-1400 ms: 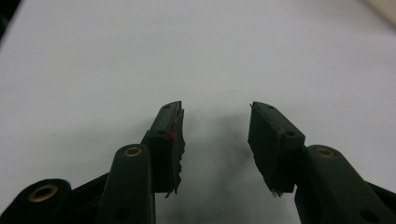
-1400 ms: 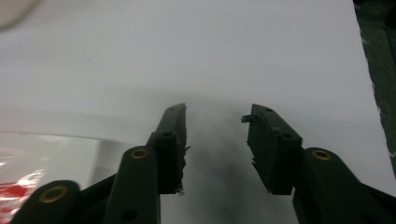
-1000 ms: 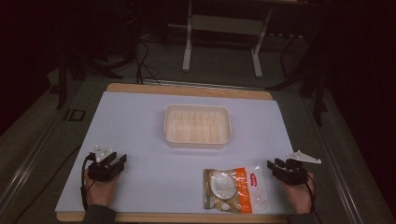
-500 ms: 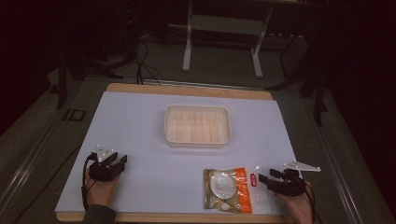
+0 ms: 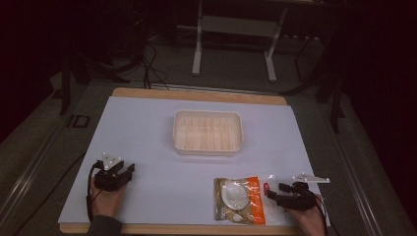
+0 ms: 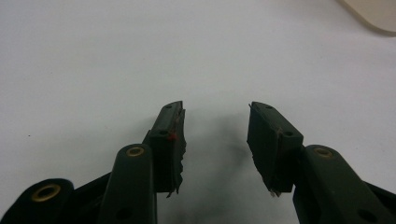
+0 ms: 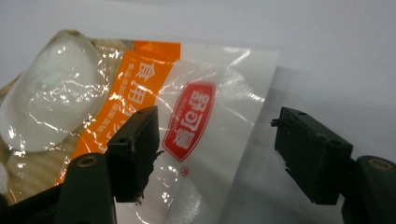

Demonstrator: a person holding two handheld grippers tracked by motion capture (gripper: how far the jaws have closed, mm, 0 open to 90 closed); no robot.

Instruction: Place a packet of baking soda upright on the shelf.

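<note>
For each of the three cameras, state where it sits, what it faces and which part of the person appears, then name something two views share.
High view: above the table's near edge, looking forward and down on the tray; both hands with left tongs and right tongs.
Left gripper view: on the left tongs, facing bare white table.
Right gripper view: on the right tongs, open over the snack packet.
Shared: the snack packet, high and right gripper views.

A pale tray (image 5: 207,132) sits mid-table, seemingly empty.
</note>
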